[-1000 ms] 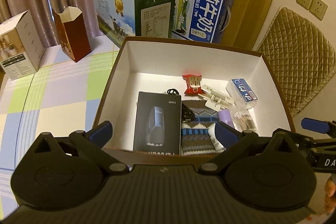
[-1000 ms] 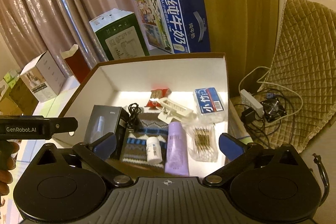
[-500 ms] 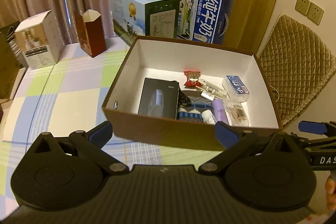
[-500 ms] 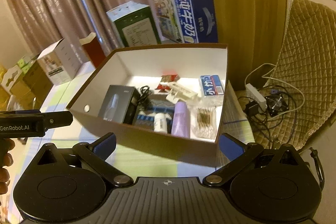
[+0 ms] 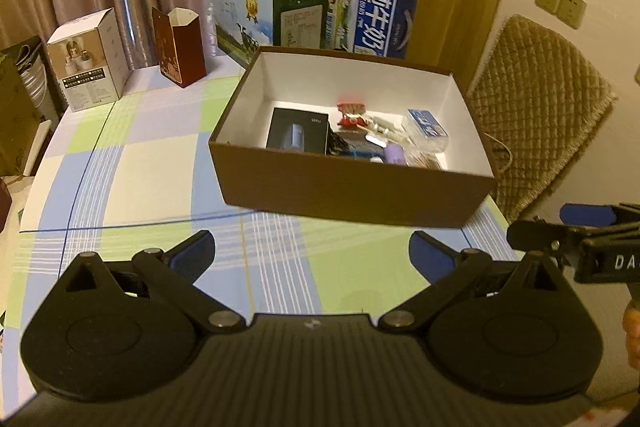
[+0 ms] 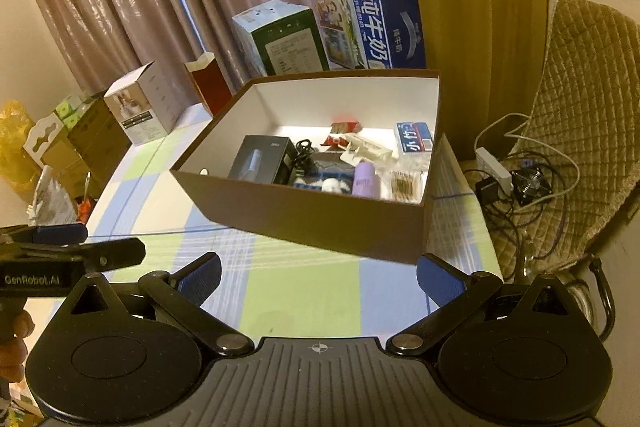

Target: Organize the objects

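Observation:
A brown cardboard box [image 5: 352, 191] with a white inside stands on the checked tablecloth [image 5: 132, 163]; it also shows in the right wrist view [image 6: 320, 219]. Inside lie a black product box [image 5: 298, 129], a red packet [image 5: 351, 113], a blue tissue pack [image 5: 427, 123], a purple tube [image 6: 365, 179], cotton swabs [image 6: 405, 183], a knit pouch [image 6: 326, 167] and a black cable [image 6: 303, 151]. My left gripper [image 5: 310, 253] is open and empty, near side of the box. My right gripper [image 6: 318, 273] is open and empty, also short of the box.
Behind the box stand a blue milk carton case [image 5: 360, 7], a green-and-white case [image 5: 268, 11], a dark red open carton [image 5: 178, 47] and a white carton [image 5: 90, 61]. A quilted chair [image 5: 536, 107] is at the right, with cables and a power strip [image 6: 496, 167] on the floor.
Both grippers have pulled back and up from over the box, so the box now sits farther away and more tablecloth shows in front. Both stay open.

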### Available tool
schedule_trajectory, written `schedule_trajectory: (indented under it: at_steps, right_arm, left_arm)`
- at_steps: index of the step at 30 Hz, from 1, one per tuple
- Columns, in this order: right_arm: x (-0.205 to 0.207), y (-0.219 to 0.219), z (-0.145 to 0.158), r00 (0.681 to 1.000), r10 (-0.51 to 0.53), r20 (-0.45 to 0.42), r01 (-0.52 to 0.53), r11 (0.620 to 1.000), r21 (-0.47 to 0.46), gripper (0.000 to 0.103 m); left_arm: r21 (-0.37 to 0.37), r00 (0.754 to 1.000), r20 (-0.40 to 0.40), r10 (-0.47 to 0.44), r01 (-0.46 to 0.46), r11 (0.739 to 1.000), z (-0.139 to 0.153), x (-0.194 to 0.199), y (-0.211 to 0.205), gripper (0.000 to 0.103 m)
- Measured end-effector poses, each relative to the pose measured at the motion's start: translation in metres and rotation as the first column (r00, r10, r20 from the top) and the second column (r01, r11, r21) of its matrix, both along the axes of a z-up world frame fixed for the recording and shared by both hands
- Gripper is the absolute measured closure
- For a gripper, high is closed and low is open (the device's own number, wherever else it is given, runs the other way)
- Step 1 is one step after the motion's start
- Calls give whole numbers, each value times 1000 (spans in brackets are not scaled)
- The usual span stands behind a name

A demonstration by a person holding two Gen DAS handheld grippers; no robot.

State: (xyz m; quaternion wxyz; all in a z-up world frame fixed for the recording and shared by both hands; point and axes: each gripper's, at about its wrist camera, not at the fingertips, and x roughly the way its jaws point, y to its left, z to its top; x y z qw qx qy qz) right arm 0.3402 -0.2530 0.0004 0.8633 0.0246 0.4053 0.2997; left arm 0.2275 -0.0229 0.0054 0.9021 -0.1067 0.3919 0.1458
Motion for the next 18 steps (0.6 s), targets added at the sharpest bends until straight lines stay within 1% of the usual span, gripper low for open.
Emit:
schedule_trajectory:
  at_steps: [11,18]
  right_arm:
    - [-65,11,5,999,-35,2,35,999,-35,2]
    - [-94,14,4,998,-62,1,62,997,-46,2]
  left_arm:
    - [3,998,-16,-53,53,999,0,-58,8,1]
    - [-2,997,-14,-82,82,997,-1,-86,7,1]
